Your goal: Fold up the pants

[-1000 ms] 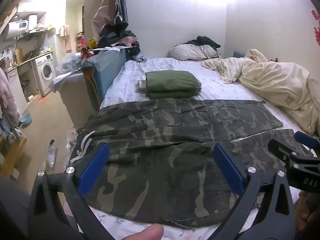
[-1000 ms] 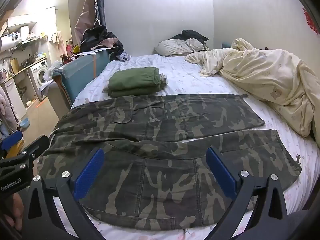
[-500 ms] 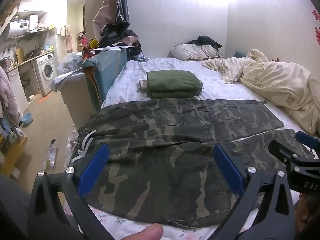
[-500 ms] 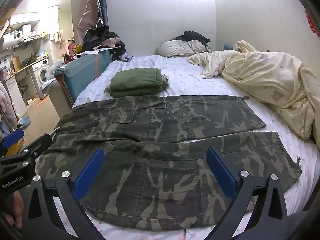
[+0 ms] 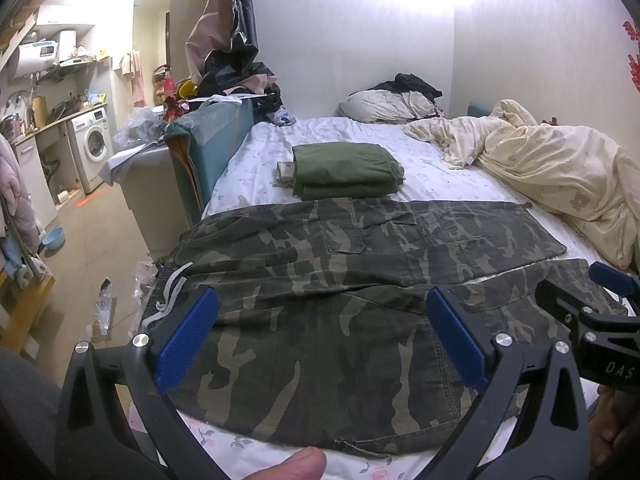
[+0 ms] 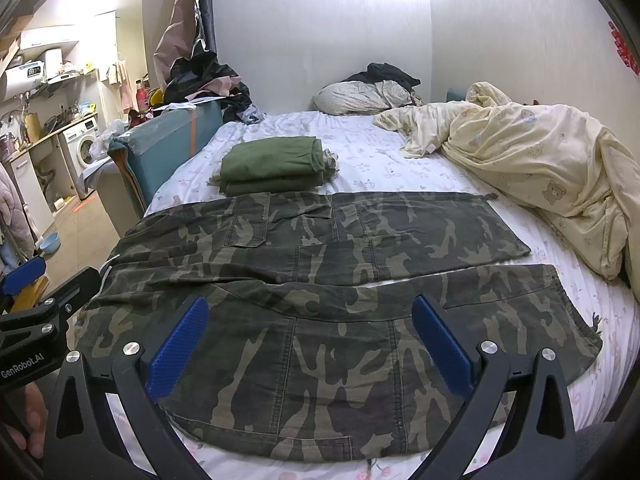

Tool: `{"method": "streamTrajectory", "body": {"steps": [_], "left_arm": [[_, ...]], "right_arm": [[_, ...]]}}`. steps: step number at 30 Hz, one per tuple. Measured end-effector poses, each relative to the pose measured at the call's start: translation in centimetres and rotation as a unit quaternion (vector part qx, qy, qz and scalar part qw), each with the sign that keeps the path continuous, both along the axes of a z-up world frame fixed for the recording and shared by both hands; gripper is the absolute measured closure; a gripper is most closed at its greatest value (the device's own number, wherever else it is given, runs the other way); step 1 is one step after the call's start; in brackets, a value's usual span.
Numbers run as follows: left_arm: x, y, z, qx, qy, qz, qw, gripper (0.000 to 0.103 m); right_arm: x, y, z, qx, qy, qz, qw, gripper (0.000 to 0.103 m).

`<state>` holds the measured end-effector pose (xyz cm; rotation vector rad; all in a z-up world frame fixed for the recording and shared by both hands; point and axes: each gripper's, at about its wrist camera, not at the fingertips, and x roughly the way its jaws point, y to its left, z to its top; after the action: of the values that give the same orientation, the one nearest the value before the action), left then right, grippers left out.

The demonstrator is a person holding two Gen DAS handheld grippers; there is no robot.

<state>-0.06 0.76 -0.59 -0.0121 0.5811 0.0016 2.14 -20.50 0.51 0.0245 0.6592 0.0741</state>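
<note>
Camouflage pants (image 5: pixel 340 280) lie spread flat across the near end of the bed, waist at the left, both legs running right; they also show in the right wrist view (image 6: pixel 320 292). My left gripper (image 5: pixel 320 332) is open and empty, hovering above the pants' near leg. My right gripper (image 6: pixel 308 336) is open and empty above the same leg, further right. The right gripper shows at the right edge of the left wrist view (image 5: pixel 592 312), and the left gripper at the left edge of the right wrist view (image 6: pixel 36 312).
A folded green garment (image 5: pixel 344 170) lies on the white floral sheet (image 5: pixel 432 172) behind the pants. A crumpled cream duvet (image 6: pixel 540 168) fills the right side. A pillow (image 6: pixel 360 96) sits at the head. A teal padded panel (image 5: pixel 208 148) and clutter stand left of the bed.
Both grippers have drifted very slightly; the views shift a little. The pants have not moved.
</note>
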Motion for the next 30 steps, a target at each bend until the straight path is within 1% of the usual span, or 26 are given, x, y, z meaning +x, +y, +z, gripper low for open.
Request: {"method": "streamTrajectory", "body": {"steps": [18,30], "left_arm": [[0.0,0.13,0.13,0.0,-0.002,0.0,1.0,0.001],[0.04,-0.08,0.75,0.002,-0.004,0.001,1.0,0.001]], "right_arm": [[-0.03,0.0,0.0,-0.001,-0.002,0.0,1.0,0.0],[-0.01,-0.08,-0.07,-0.001,-0.001,0.0,1.0,0.0]]}}
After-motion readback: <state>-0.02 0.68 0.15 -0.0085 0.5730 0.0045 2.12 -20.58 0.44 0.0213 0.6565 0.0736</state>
